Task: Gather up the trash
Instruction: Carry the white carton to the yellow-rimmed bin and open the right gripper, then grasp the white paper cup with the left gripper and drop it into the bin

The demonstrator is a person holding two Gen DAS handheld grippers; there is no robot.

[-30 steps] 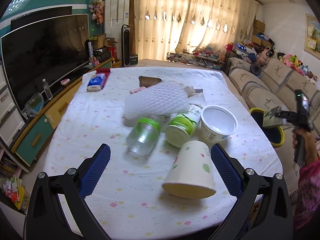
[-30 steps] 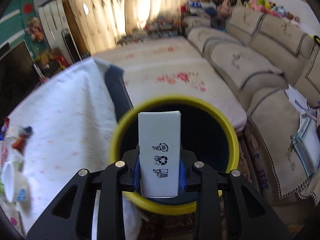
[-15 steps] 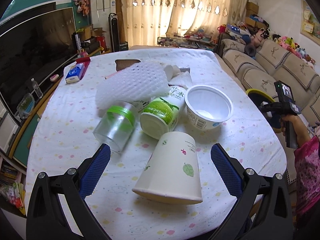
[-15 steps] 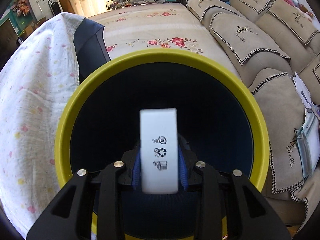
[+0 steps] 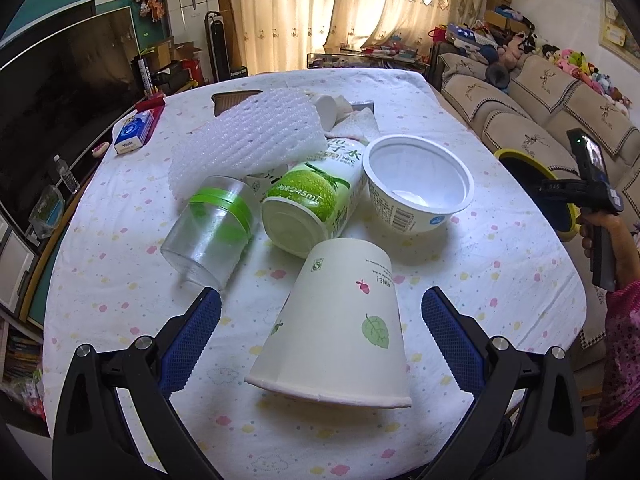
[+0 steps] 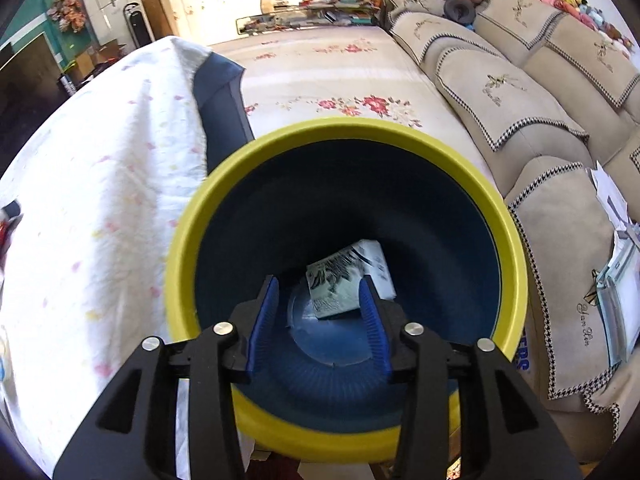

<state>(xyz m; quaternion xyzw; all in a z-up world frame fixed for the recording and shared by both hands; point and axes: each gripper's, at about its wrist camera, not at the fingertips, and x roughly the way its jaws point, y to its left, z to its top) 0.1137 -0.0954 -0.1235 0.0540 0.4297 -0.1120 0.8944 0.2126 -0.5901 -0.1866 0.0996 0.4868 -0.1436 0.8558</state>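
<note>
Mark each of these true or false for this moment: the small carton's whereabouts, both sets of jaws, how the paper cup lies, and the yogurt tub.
1. The small carton lies inside the yellow-rimmed bin. True.
2. The right gripper grips the carton. False: its jaws are open and empty above the bin.
3. The paper cup stands upright. False: it lies on its side.
4. The left gripper is open, straddling the cup. True.
5. The yogurt tub has a lid on. False: it is open.
</note>
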